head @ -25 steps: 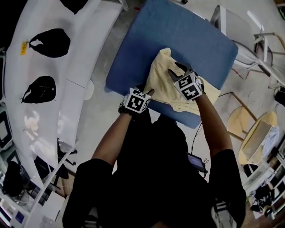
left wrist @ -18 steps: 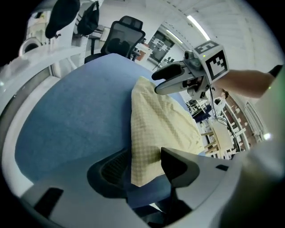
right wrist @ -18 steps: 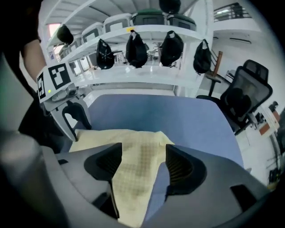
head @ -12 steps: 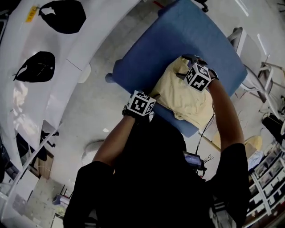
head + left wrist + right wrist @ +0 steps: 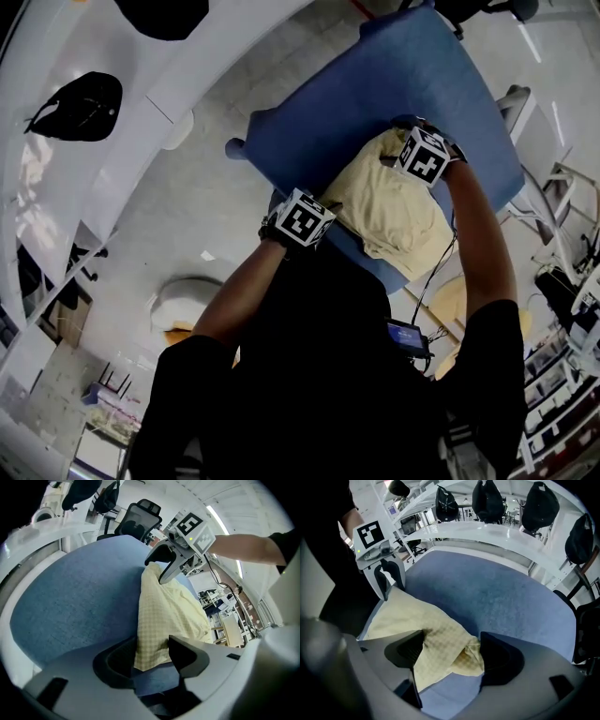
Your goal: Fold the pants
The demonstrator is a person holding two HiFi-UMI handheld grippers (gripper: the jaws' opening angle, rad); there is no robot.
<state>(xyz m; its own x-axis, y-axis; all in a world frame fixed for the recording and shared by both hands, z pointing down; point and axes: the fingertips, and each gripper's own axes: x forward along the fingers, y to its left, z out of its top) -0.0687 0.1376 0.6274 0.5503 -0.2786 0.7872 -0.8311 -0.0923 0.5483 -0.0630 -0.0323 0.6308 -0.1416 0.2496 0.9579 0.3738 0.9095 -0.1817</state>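
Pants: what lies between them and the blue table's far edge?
Nothing; the blue table is bare from the pants to that edge, as the right gripper view shows.

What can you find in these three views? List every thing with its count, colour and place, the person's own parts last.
pants: one, pale yellow checked, bunched on the table's near side
table: one, blue padded top, under the pants
bench: one, white, curving round beyond the table
bags: at least four, black, on the bench
office chair: one, black, behind the table
left gripper: one, grey, open, pants edge between its jaws
right gripper: one, grey, jaws have just been opening, pants corner between them
forearms: two, bare, black sleeves above
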